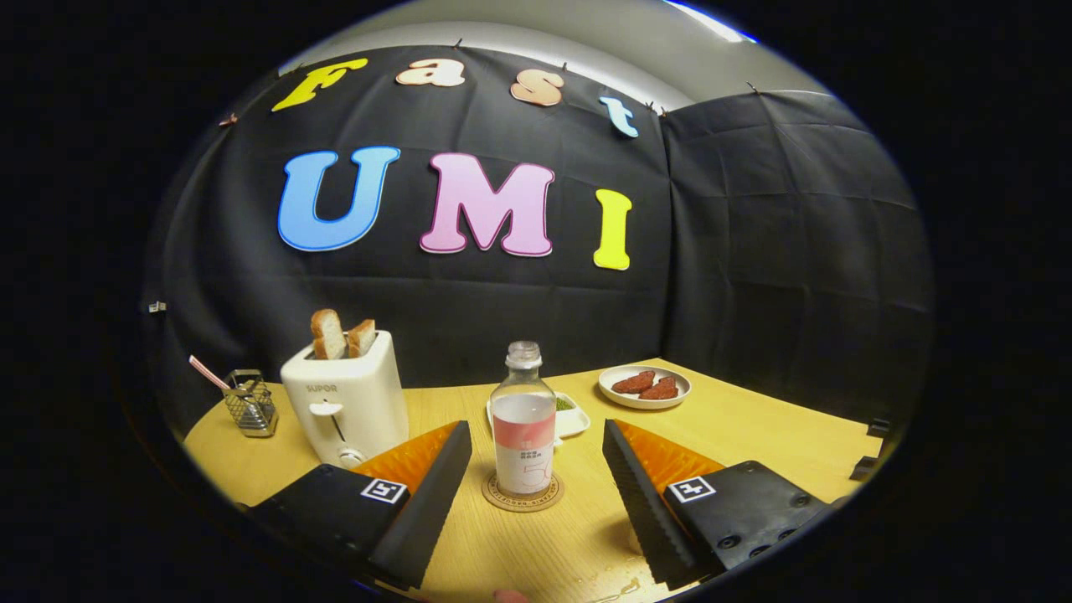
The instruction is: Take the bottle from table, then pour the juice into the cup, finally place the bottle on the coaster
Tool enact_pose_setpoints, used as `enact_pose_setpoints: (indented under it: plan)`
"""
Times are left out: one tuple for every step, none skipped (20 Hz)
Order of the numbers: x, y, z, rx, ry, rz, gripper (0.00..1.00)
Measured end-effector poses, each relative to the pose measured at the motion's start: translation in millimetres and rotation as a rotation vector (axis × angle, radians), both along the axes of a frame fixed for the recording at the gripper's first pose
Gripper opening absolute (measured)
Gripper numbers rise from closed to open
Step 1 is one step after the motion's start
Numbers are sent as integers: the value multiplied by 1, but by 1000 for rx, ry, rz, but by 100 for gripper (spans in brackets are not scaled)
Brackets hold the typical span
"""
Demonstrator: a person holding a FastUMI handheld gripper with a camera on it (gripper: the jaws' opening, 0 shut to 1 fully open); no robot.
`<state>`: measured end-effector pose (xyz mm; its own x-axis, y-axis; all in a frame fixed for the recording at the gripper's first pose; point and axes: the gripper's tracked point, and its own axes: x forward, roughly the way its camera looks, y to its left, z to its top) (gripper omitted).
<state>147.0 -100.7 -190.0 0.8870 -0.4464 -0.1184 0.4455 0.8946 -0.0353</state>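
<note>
The gripper [536,486] is released, its fingers spread wide with the bottle [523,423] standing between and just ahead of them, touched by neither. The bottle is upright on the round coaster [522,494], near the middle of the table [754,444], with a small white dish [574,416] just behind it. A toaster [346,398] holding two slices sits toward the table's left edge, a plate [644,386] of food toward the far right corner. The cup cannot be made out. Judging by its look, the bottle is clear, rigid and smooth — likely slippery, and top-heavy enough to tip if nudged at the neck. It seems partly full, so moderately light. The surest hold looks to be across the labelled middle of the body, where the sides are straight — not the tapering shoulder or cap. A few wet drops show on the table near the right finger.
</note>
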Motion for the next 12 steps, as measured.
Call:
enact_pose_setpoints:
  plan:
    - [-8,2,14,-16,-5,11,97]
    - [-15,3,28,-31,-15,20,97]
    - [-23,8,44,-37,-30,39,97]
    - [-28,13,59,-44,-53,58,97]
    - [-33,20,74,-42,-71,82,97]
    - [-36,24,87,-39,-88,100,97]
    - [-41,30,99,-34,-104,119,97]
    - [-46,33,111,-31,-116,130,97]
    - [-52,35,121,-29,-123,144,97]
    - [-56,39,128,-21,-129,165,97]
    - [-60,45,135,-10,-136,196,97]
    - [-65,48,140,0,-139,224,97]
